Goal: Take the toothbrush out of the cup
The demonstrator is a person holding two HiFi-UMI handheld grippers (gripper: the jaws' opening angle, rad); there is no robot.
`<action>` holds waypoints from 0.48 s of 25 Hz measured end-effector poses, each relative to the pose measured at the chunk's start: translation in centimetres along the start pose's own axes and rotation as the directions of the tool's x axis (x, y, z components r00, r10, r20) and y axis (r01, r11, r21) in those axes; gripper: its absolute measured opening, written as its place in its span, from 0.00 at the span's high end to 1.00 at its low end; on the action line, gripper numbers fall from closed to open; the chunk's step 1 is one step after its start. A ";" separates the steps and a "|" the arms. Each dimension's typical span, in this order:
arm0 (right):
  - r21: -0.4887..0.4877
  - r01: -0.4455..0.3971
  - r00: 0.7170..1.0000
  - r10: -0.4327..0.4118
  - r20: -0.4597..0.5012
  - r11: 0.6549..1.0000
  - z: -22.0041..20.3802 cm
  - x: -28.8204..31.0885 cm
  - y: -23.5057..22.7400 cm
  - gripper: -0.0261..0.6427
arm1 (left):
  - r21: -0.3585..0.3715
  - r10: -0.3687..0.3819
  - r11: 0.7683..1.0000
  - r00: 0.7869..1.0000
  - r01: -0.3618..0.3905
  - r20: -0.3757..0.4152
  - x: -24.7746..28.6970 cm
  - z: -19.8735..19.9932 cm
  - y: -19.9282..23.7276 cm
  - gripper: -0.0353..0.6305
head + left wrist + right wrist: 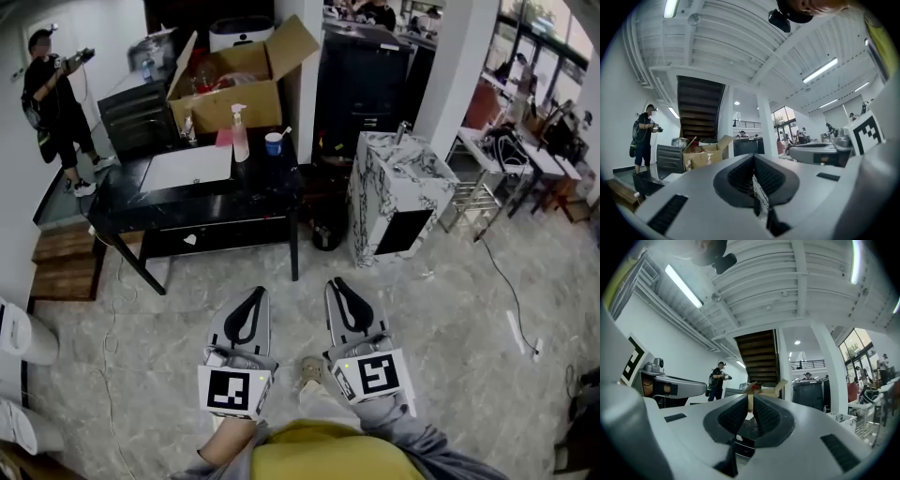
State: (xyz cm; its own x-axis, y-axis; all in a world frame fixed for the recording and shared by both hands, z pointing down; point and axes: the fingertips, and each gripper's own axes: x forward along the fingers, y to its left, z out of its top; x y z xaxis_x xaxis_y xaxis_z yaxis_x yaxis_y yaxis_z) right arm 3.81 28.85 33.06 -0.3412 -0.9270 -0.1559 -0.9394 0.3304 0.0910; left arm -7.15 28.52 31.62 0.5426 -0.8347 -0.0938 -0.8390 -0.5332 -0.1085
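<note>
A blue cup (273, 143) with a white toothbrush (284, 132) standing in it sits near the right end of a black table (253, 192), far ahead of me. Both grippers hang low over the floor, well short of the table. In the head view my left gripper (259, 292) has its jaws together and holds nothing. From its own camera, the left gripper (753, 157) shows its pads meeting. My right gripper (335, 283) is beside it. In the right gripper view, the right gripper (751, 397) keeps a narrow empty gap between its pads.
On the table stand a pink spray bottle (240, 131), an open cardboard box (234, 94) and a white board (187, 167). A marble-patterned sink cabinet (394, 192) stands right of the table. A person (52, 98) stands at the far left. A cable (511, 291) lies on the floor.
</note>
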 end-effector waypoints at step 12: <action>0.029 -0.084 0.996 0.084 0.016 0.996 -2.6 14.1 -8.5 0.83 | 0.010 0.049 0.999 0.999 -0.049 0.011 14.8 -1.1 4.5 0.95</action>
State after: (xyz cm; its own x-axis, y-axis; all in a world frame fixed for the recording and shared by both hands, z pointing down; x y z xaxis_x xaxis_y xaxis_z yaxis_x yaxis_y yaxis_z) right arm 7.06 12.47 32.68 -0.4193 -0.8930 -0.1634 -0.9078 0.4126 0.0748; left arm -2.93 13.66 30.87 0.5011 -0.8584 -0.1100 -0.8643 -0.4900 -0.1135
